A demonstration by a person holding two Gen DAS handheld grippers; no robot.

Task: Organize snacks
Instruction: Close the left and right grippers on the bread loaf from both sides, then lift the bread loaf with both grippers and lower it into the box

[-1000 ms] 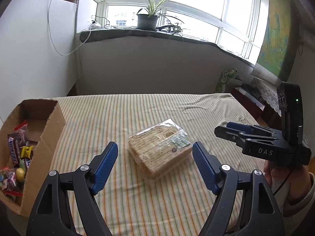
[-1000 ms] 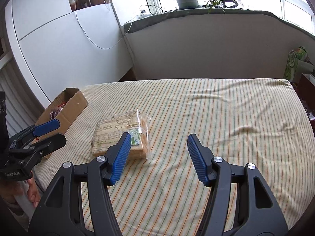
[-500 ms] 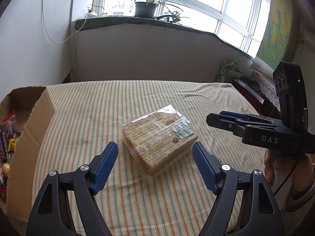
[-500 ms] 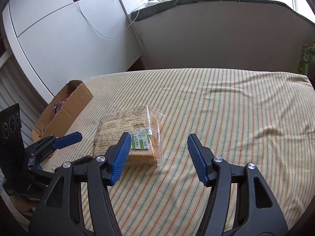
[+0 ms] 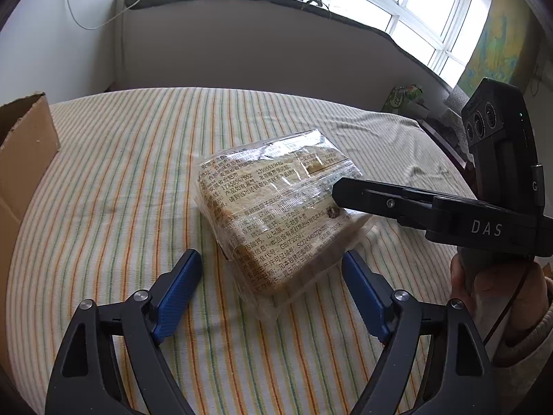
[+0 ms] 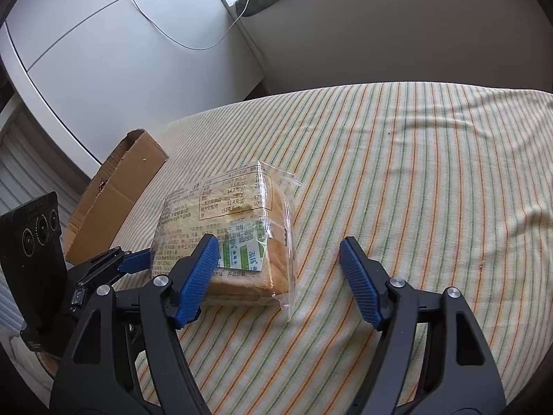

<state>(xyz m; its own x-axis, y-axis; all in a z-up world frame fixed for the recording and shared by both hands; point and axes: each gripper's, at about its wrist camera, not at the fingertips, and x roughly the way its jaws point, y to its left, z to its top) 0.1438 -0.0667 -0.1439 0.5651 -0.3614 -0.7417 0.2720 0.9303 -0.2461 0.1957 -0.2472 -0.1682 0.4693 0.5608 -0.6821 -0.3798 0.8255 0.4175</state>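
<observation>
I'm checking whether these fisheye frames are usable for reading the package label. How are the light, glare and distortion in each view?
Left wrist view: bright window blown out, shiny streaks on the bread package wrap, print mostly legible, striped cloth bowed by the lens. Right wrist view: even daylight, nutrition table on the package sharp, little glare, edges curved and dark at the corners.

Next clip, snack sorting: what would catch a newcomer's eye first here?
The clear-wrapped pack of sliced bread lying flat in the middle of the striped bedsheet. The left tongs and right tongs close in on it from two sides, jaws opening, neither gripping it. A cardboard box sits at the sheet's edge beyond the bread.
</observation>
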